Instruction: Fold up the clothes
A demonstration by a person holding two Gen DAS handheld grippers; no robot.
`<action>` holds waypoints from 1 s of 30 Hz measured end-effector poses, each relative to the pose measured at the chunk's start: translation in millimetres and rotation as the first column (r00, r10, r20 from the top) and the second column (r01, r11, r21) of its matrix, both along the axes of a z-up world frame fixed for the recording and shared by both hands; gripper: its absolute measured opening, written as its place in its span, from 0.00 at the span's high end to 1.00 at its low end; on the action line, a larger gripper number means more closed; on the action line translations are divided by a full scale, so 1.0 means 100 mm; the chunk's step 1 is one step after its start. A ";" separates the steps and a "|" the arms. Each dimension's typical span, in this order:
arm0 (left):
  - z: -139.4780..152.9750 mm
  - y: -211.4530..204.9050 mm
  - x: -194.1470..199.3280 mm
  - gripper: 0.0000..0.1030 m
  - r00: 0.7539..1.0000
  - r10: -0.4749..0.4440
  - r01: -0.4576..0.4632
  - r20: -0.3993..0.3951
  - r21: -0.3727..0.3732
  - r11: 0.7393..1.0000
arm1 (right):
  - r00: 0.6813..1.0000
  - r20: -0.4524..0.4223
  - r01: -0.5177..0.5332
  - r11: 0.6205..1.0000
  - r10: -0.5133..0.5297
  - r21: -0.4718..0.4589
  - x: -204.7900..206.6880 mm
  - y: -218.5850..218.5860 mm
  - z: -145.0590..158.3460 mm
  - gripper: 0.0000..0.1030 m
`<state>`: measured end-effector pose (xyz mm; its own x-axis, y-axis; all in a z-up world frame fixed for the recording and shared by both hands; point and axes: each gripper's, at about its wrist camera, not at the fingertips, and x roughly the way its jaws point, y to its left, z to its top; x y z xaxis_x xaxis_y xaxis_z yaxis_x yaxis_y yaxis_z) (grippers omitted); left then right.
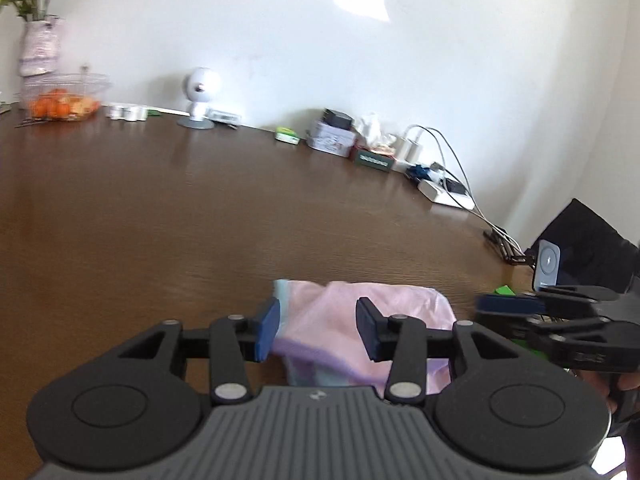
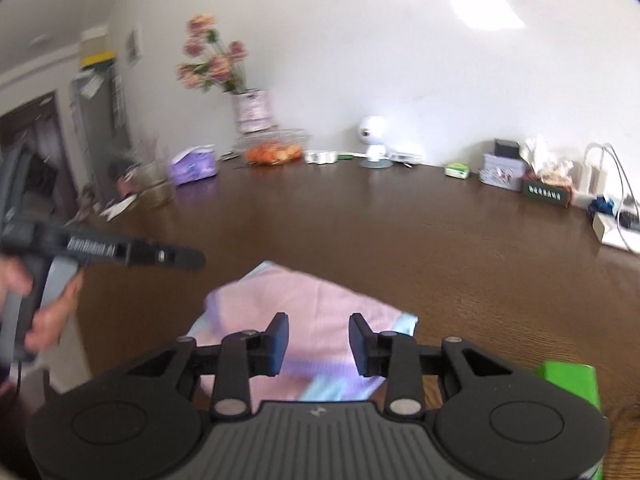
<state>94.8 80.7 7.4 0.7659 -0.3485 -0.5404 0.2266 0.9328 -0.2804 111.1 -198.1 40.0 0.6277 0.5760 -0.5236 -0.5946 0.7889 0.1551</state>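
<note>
A folded pink garment (image 1: pixel 340 316) with lilac and pale blue edges lies on the dark wooden table near its front edge; it also shows in the right wrist view (image 2: pixel 304 308). My left gripper (image 1: pixel 318 330) is open and empty, its jaws apart above the garment's near part. My right gripper (image 2: pixel 318 344) is open and empty above the garment's near side. The right gripper shows from the side in the left wrist view (image 1: pixel 492 305). The left gripper shows in the right wrist view (image 2: pixel 188 259), held in a hand.
Along the wall stand a vase of flowers (image 2: pixel 252 112), a fruit bowl (image 2: pixel 274 152), a small white camera (image 2: pixel 374 140), boxes (image 2: pixel 502 170), and chargers with cables (image 1: pixel 440 188). A green object (image 2: pixel 572 380) lies right of the garment. A black chair (image 1: pixel 588 248) stands at the right.
</note>
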 end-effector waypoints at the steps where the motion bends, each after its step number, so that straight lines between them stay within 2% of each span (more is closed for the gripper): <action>1: -0.05 -0.09 0.07 0.60 1.000 -0.018 0.018 -0.018 0.009 1.000 | 0.999 -0.019 0.030 1.000 -0.030 0.002 0.10 0.07 -0.05 0.70; 3: -0.17 -0.26 0.15 0.61 0.997 -0.053 0.055 -0.064 0.034 0.998 | 0.995 -0.082 0.057 0.998 -0.059 -0.032 0.29 0.22 -0.22 0.71; 5: -0.27 -0.34 0.15 0.61 0.991 -0.079 0.084 -0.111 0.039 0.996 | 0.992 -0.110 0.054 0.992 -0.067 -0.114 0.31 0.27 -0.37 0.75; 9: -0.32 -0.26 0.09 0.60 0.975 -0.155 0.150 -0.157 -0.046 0.988 | 0.996 -0.078 0.041 0.993 -0.049 -0.108 0.08 0.04 -0.47 0.75; 12: -0.17 -0.13 0.25 0.54 0.987 -0.112 0.098 -0.115 -0.124 0.987 | 0.998 -0.049 0.029 0.992 -0.035 -0.123 0.00 0.00 -0.49 0.73; 14: -0.12 -0.14 0.46 0.55 0.994 -0.066 0.057 -0.090 -0.102 0.993 | 0.998 -0.049 0.028 0.992 -0.034 -0.120 0.01 0.00 -0.50 0.73; 17: -0.23 -0.29 0.73 0.67 0.989 -0.050 0.045 -0.139 -0.045 0.998 | 0.997 -0.067 0.040 0.994 -0.048 -0.106 0.03 -0.01 -0.48 0.73; 19: -0.30 -0.44 0.73 0.75 0.987 -0.049 0.056 -0.154 0.043 0.997 | 0.995 -0.076 0.061 0.994 -0.069 -0.095 0.01 -0.05 -0.47 0.73; 21: -0.35 -0.51 0.65 0.75 0.991 -0.040 0.052 -0.124 0.095 0.994 | 0.993 -0.072 0.089 0.994 -0.094 -0.067 -0.03 -0.10 -0.41 0.73; 23: -0.39 -0.54 0.61 0.75 0.995 0.004 0.009 -0.101 0.127 0.992 | 0.995 -0.041 0.095 0.996 -0.094 0.003 -0.08 -0.17 -0.32 0.72; 26: -0.36 -0.50 0.54 0.75 0.997 0.051 -0.043 -0.064 0.111 0.993 | 0.992 -0.021 0.128 0.991 -0.128 0.025 0.03 -0.15 -0.27 0.72; 29: -0.19 -0.42 0.35 0.69 0.998 0.061 -0.059 -0.014 0.084 0.995 | 0.978 -0.056 0.196 0.978 -0.200 -0.076 0.24 -0.06 -0.39 0.72; 30: -0.14 -0.40 0.28 0.63 0.999 0.053 -0.053 -0.003 0.077 0.996 | 0.971 -0.078 0.218 0.971 -0.226 -0.098 0.28 -0.07 -0.44 0.72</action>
